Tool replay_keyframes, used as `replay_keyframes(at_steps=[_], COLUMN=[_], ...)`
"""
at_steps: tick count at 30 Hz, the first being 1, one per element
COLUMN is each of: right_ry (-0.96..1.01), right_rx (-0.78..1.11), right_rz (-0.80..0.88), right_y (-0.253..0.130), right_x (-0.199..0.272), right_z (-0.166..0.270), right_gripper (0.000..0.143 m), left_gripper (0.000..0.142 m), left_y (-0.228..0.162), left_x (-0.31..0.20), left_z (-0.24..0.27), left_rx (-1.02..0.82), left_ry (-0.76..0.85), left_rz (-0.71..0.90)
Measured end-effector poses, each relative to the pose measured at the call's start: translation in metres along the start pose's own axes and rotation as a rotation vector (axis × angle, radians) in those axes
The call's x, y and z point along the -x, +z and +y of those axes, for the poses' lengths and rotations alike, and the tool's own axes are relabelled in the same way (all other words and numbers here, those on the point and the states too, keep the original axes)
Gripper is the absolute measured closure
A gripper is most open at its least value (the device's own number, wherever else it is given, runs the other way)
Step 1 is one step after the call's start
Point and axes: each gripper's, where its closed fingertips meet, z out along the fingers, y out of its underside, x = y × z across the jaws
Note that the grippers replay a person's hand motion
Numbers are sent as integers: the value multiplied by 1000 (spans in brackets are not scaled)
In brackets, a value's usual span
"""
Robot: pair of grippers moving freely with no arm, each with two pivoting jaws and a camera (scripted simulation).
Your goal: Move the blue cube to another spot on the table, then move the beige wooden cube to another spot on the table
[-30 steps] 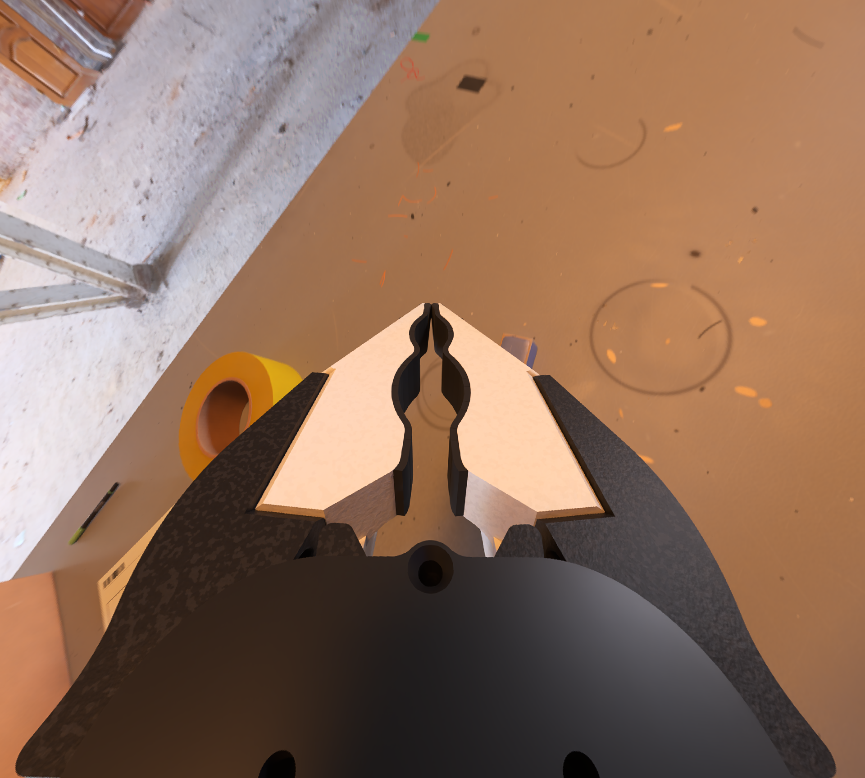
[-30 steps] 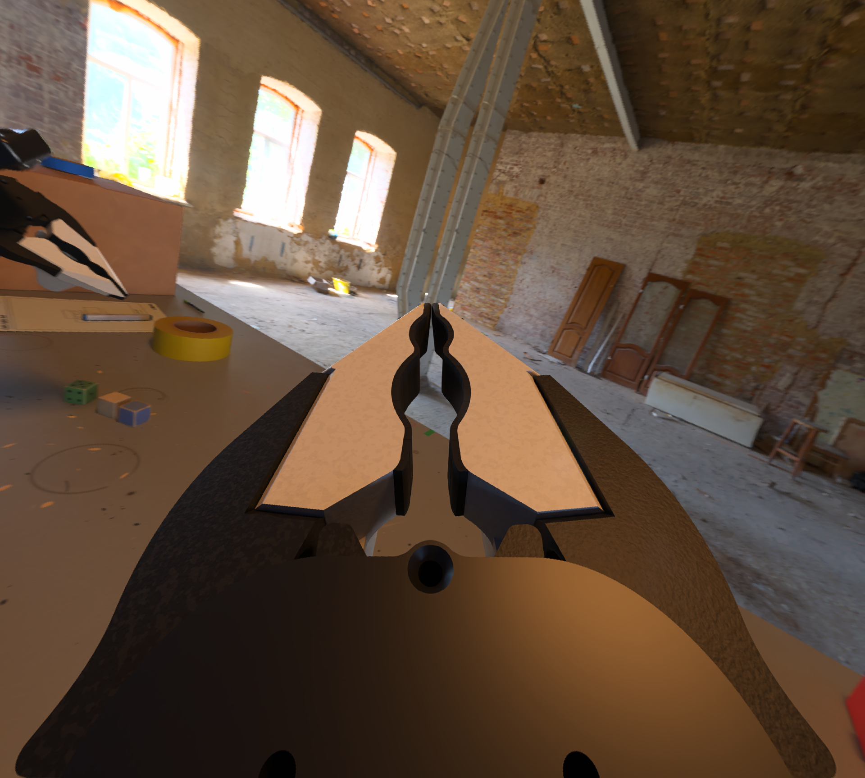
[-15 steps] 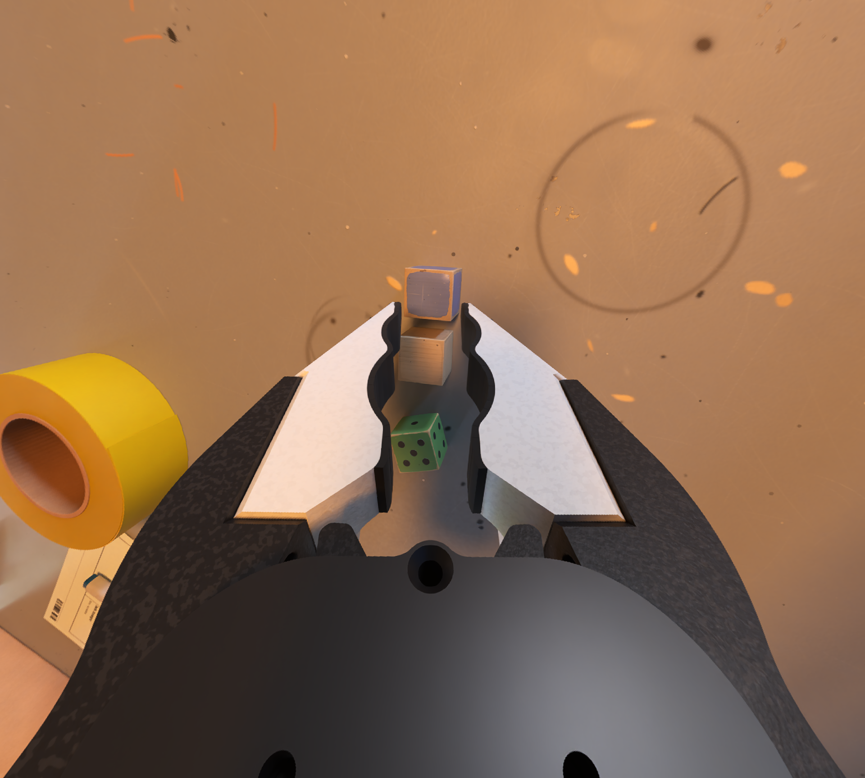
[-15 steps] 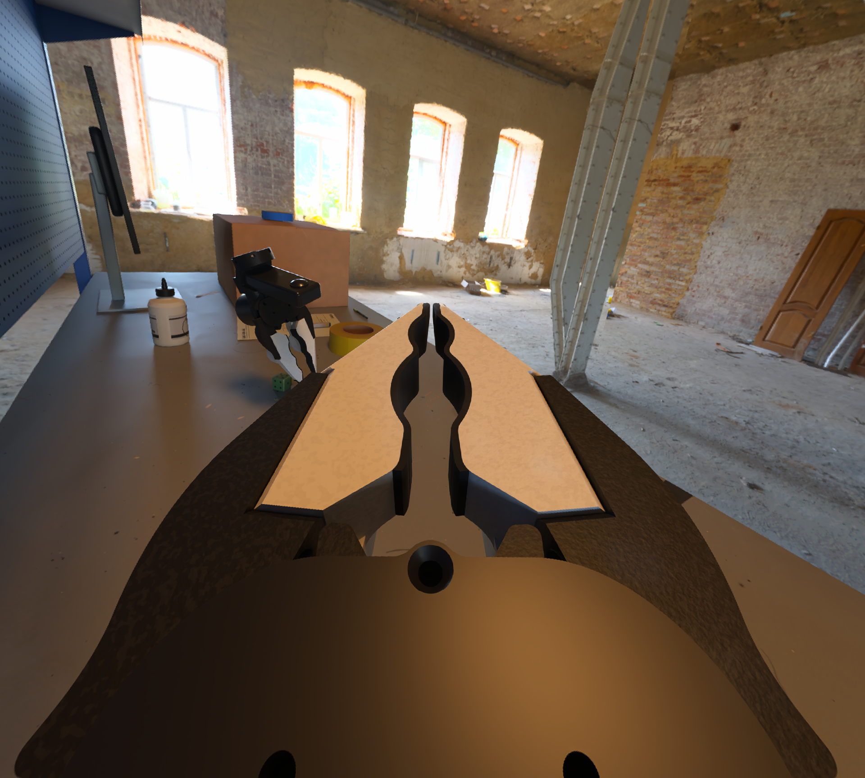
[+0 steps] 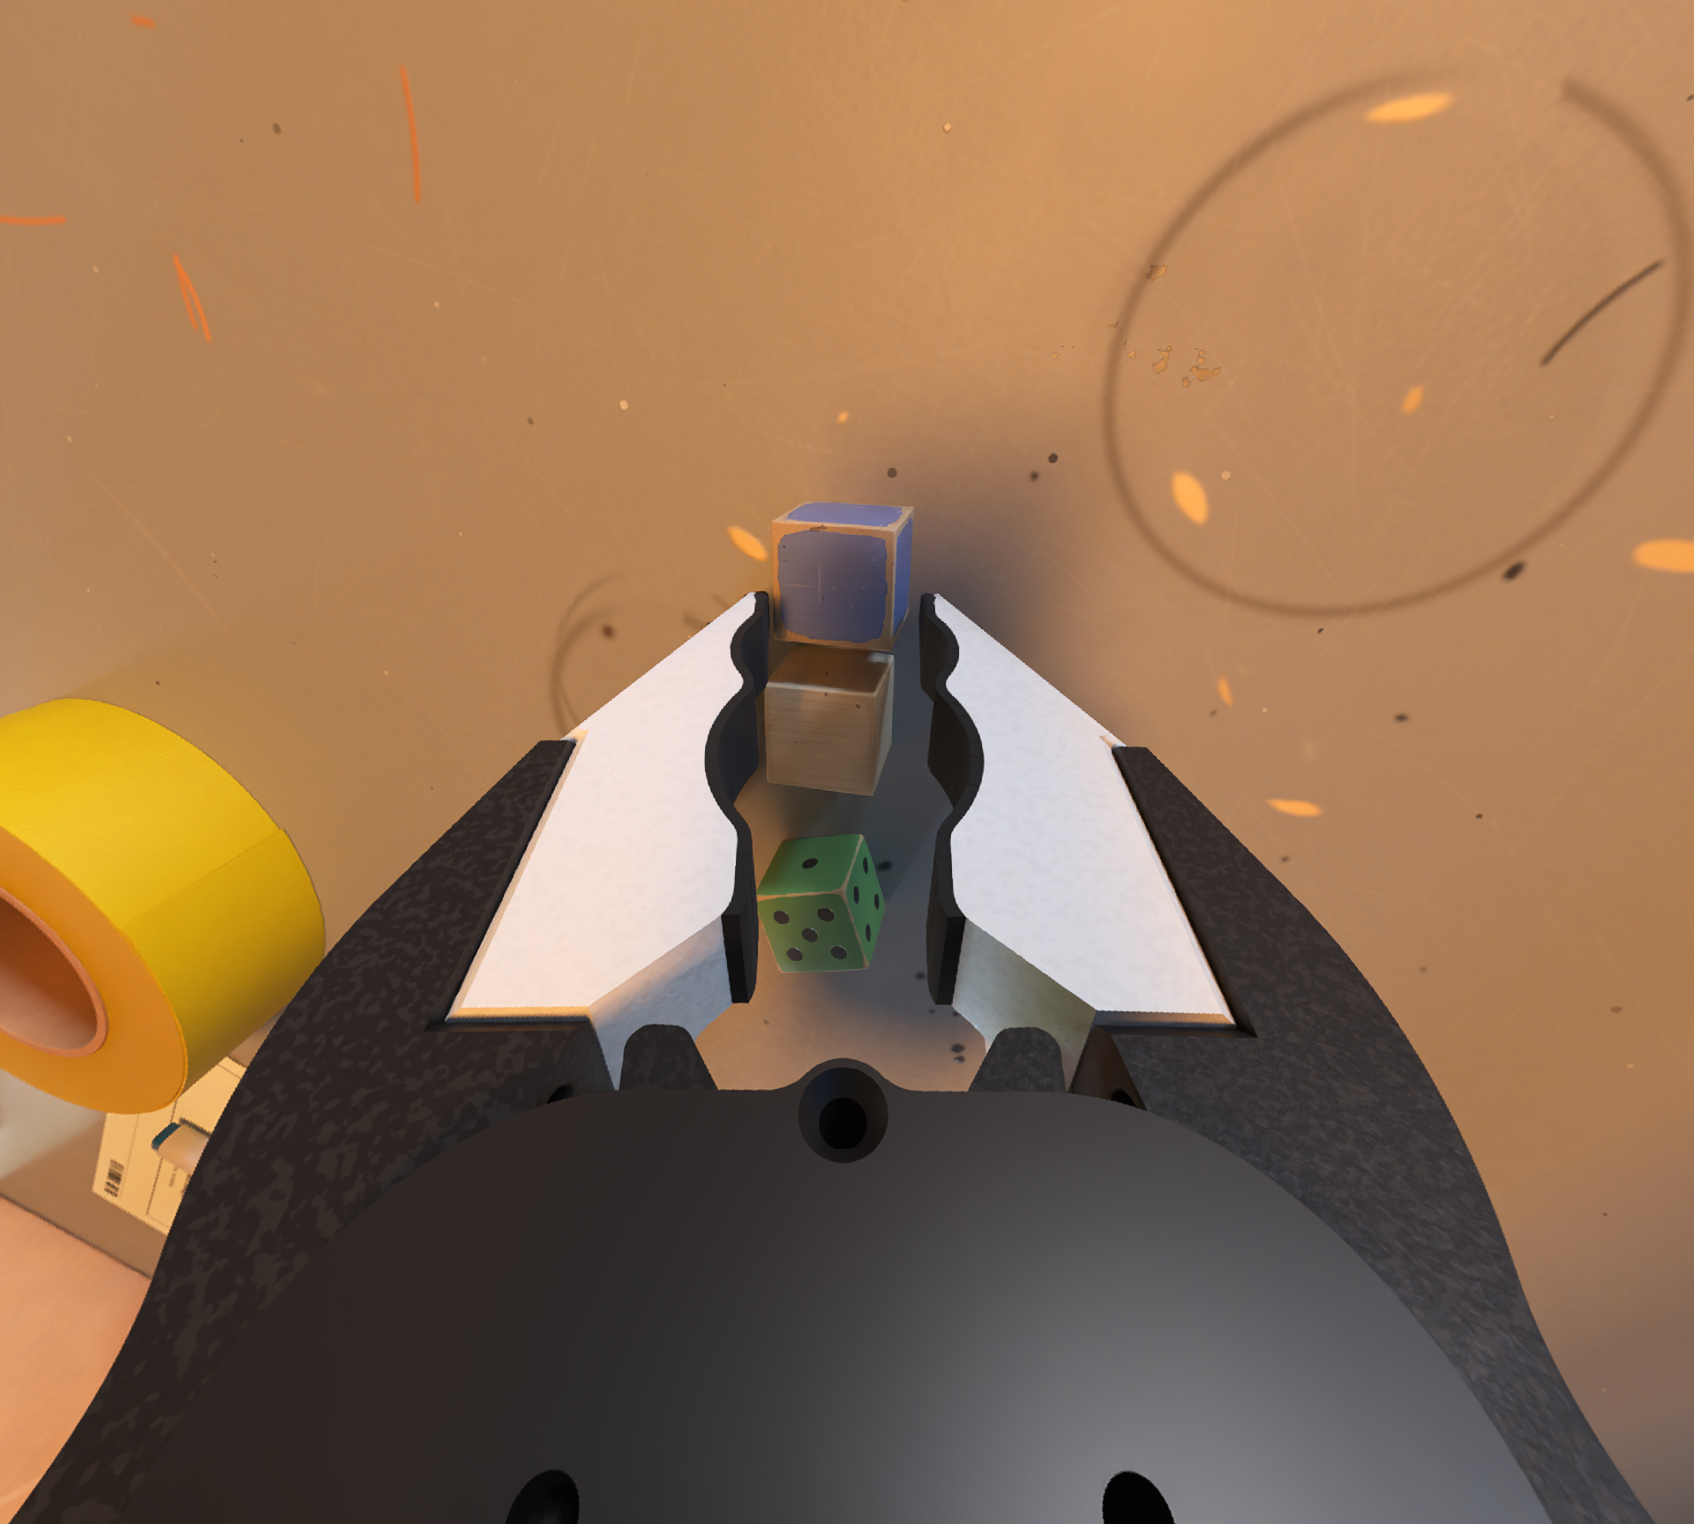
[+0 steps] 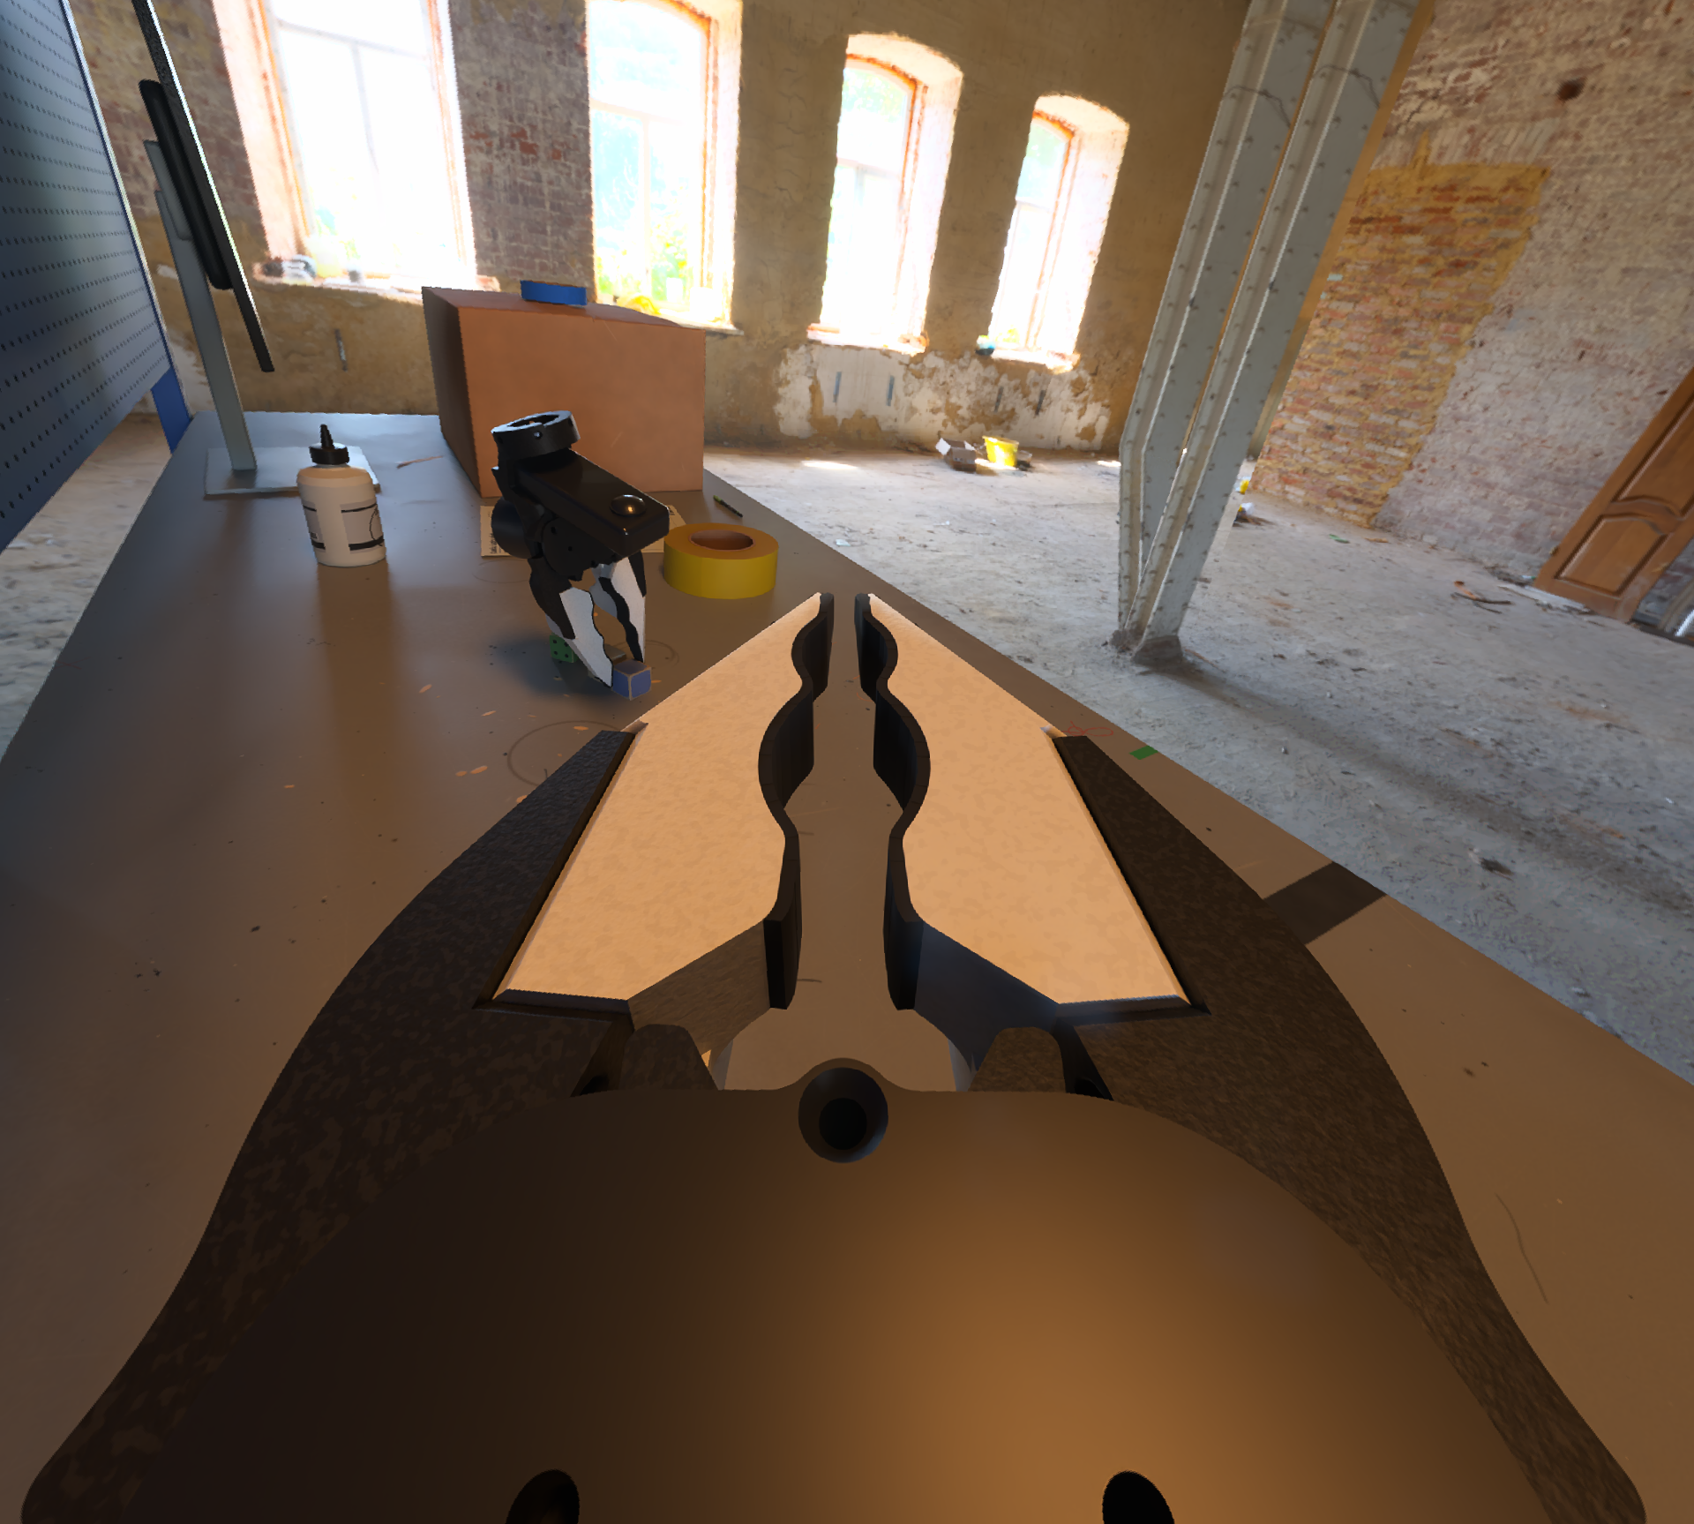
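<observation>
In the left wrist view a blue cube [image 5: 839, 577], a beige wooden cube [image 5: 825, 724] and a green die [image 5: 820, 902] lie in a row on the brown table [image 5: 550, 288]. My left gripper [image 5: 843, 604] is open and low over them. Its fingertips [image 5: 928, 609] stand on either side of the blue cube with small gaps, and the beige cube and die lie between the fingers. In the right wrist view the left gripper [image 6: 610, 655] points down at the blue cube [image 6: 632, 678]. My right gripper [image 6: 843, 600] is shut and empty, above the table, far from the cubes.
A yellow tape roll [image 5: 137, 893] lies left of the left gripper, also in the right wrist view [image 6: 720, 559]. Behind it are a cardboard box [image 6: 587, 389], a white glue bottle [image 6: 341, 513] and a monitor stand [image 6: 197, 270]. The table edge [image 6: 1008, 655] runs along the right.
My left gripper opened wider and came down closer, so its tips now flank the blue cube. My right gripper turned left and now faces the left gripper; it stayed shut.
</observation>
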Motion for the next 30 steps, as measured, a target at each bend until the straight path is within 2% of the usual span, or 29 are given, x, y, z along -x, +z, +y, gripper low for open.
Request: replay_keyframes(at_steps=[6, 10, 15, 18, 20, 22, 24, 30], right_ry=[21, 28, 20, 23, 28, 36, 39, 29], right_rx=[-22, -46, -64, -78, -77, -63, -42, -14], right_rz=[0, 11, 29, 40, 49, 52, 52, 75], right_y=[-5, -11, -20, -27, -31, -36, -39, -49], right_x=[-3, -6, -8, -10, -12, -12, -11, -14], right_z=[-3, -7, -14, -18, -20, -20, -20, -18], right_gripper=[139, 139, 139, 139, 138, 138, 138, 137], left_gripper=[114, 114, 114, 114, 114, 114, 114, 114], left_y=[-3, -38, -136, -181, -192, -184, -161, -67], left_x=[2, 14, 16, -27, -70, -121, -168, -222], left_z=[2, -1, -38, -93, -142, -190, -230, -287], left_rx=[8, -44, -329, -558, -706, -815, -831, -531], left_ry=[4, -31, -14, 118, 247, 352, 395, 484], left_rz=[-13, -109, -362, -360, -291, -149, 40, 235])
